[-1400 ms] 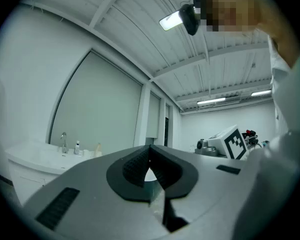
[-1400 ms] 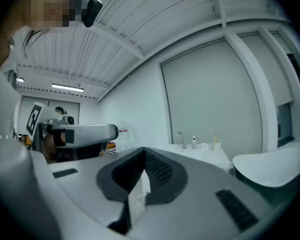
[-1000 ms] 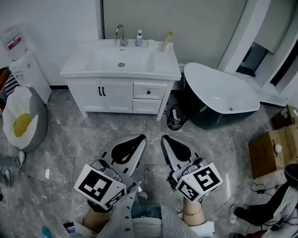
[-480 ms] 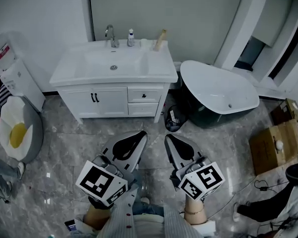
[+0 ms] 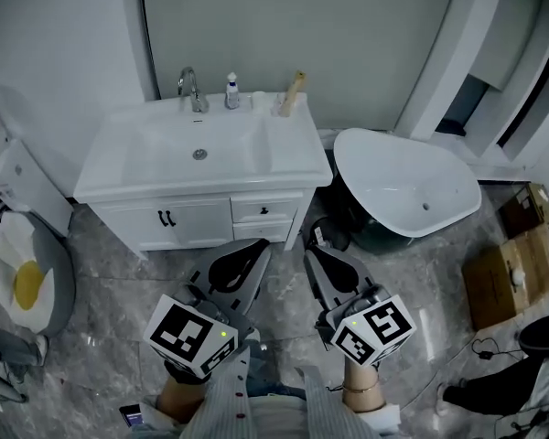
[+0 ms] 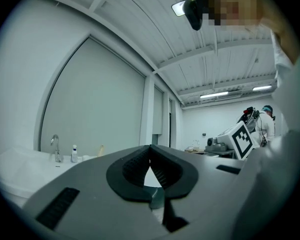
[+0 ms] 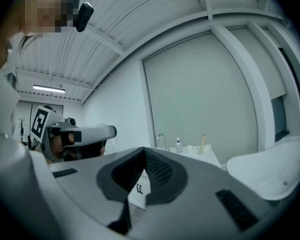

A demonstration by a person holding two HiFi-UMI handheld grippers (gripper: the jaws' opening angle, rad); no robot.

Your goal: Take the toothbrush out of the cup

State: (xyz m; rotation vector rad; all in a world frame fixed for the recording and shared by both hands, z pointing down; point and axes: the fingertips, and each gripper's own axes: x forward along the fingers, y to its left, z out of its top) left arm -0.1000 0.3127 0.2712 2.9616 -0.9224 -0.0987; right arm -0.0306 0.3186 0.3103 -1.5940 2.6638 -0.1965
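Observation:
A tan toothbrush (image 5: 291,93) leans out of a small white cup (image 5: 283,109) at the back right of the white vanity counter (image 5: 293,149). It also shows far off as a toothbrush (image 6: 101,150) in the left gripper view and a toothbrush (image 7: 204,142) in the right gripper view. My left gripper (image 5: 260,249) and right gripper (image 5: 311,252) are held side by side over the floor, well short of the vanity. They point level at it. Both are shut with nothing between the jaws, and the tips of the left gripper (image 6: 150,147) and right gripper (image 7: 144,150) meet.
A faucet (image 5: 191,90), a small bottle (image 5: 231,91) and a second cup (image 5: 258,101) line the counter's back edge. A white bathtub (image 5: 407,186) stands to the right, with a dark bag (image 5: 334,233) beside the vanity. A cardboard box (image 5: 512,277) and an egg-shaped cushion (image 5: 18,282) flank the floor.
The vanity has drawn nearer and lower in the head view as I walk toward it. Both grippers have moved forward with me and stayed shut.

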